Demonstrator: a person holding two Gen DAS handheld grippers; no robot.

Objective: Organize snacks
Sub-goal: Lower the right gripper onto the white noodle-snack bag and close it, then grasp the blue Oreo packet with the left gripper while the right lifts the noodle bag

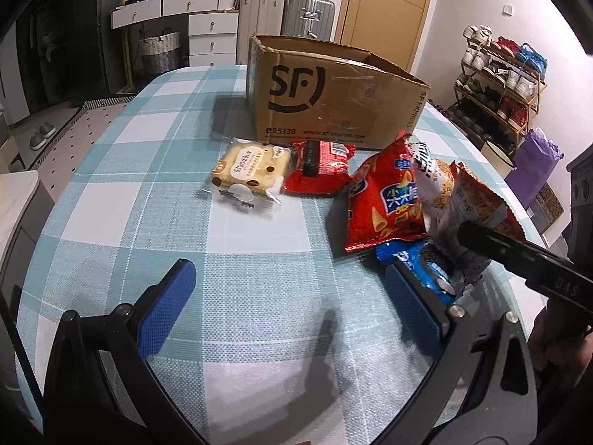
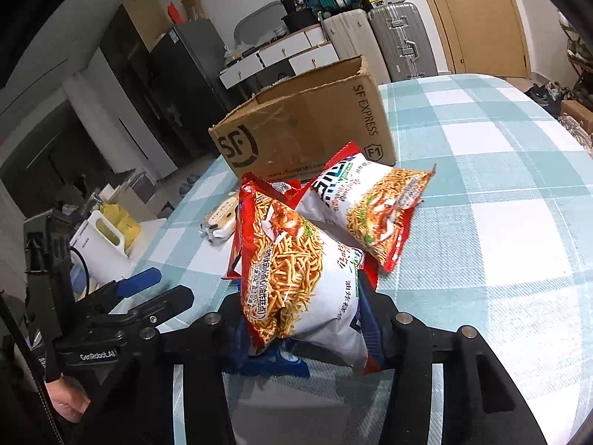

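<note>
in the left wrist view the left gripper (image 1: 289,307) hangs wide and empty over the checked tablecloth (image 1: 148,200) before the cardboard box (image 1: 333,92), while in the right wrist view the right gripper (image 2: 307,319) pinches a noodle snack bag (image 2: 296,278).

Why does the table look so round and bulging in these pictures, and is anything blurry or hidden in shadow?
Left wrist view: the fisheye lens bends the checked tablecloth into a dome; corners go black; soft shadows beside the cardboard box. Right wrist view: same bending, tilted; the nearest noodle-snack bag is sharp, the dark room behind it murky.
</note>
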